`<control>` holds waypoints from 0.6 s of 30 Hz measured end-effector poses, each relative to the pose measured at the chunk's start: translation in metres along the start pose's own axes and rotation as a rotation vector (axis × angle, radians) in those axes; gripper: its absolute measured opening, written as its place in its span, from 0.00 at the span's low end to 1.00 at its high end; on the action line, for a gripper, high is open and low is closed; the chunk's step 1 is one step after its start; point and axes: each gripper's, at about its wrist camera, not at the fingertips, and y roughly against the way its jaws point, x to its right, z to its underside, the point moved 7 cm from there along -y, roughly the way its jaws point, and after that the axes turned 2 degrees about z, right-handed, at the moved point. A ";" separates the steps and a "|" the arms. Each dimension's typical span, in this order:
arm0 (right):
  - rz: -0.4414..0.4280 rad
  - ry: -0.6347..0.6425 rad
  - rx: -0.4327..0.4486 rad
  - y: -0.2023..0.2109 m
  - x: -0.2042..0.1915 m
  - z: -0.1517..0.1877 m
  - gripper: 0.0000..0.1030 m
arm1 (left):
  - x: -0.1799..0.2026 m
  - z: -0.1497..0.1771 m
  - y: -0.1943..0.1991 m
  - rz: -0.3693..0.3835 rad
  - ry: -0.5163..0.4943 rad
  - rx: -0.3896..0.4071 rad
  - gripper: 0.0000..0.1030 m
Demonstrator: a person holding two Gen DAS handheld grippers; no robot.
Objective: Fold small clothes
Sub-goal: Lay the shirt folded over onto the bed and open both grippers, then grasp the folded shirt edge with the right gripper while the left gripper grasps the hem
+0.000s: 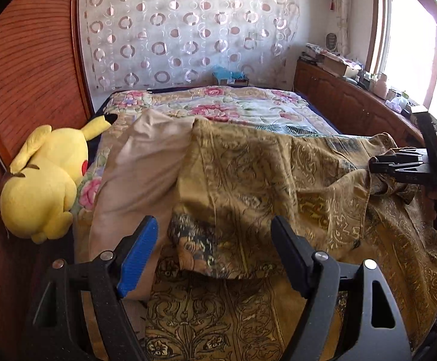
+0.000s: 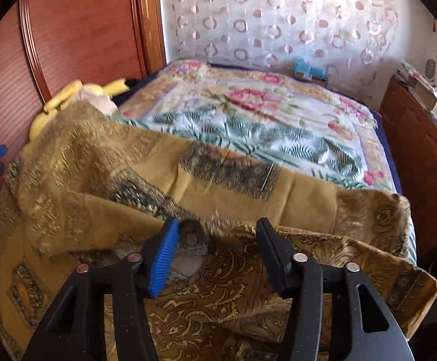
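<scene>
A golden-brown patterned garment [image 1: 263,180] [image 2: 128,180] lies spread and rumpled over the near part of the bed, and its pale lining [image 1: 140,165] shows on the left. My left gripper [image 1: 215,234] hovers just above the garment's near left part, open, with nothing pinched between its pads. My right gripper [image 2: 218,234] stands at the garment's near right edge with the jaws apart. A small fold of cloth sits beside its blue pad [image 2: 164,258], but the pads do not press on it. In the left wrist view the right gripper [image 1: 374,165] pokes in from the right among bunched cloth.
The bed's floral cover [image 1: 233,108] [image 2: 263,120] stretches beyond the garment. A yellow plush toy [image 1: 44,180] [image 2: 68,93] lies at the bed's left edge against a wooden wardrobe [image 1: 23,75]. A low wooden cabinet [image 1: 353,102] [image 2: 423,150] with clutter on top runs along the right under a window.
</scene>
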 end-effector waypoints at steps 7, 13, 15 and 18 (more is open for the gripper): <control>-0.054 -0.029 0.079 0.034 0.020 0.015 0.06 | -0.004 0.009 0.007 0.006 0.030 0.014 0.76; -0.133 -0.023 0.187 0.098 -0.001 0.063 0.05 | 0.005 0.005 0.031 0.027 0.042 0.078 0.76; -0.142 -0.019 0.188 0.110 -0.008 0.085 0.05 | 0.009 0.003 0.035 0.030 0.036 0.087 0.76; -0.159 -0.011 0.152 0.116 -0.016 0.118 0.05 | 0.012 0.001 0.036 0.029 0.027 0.089 0.76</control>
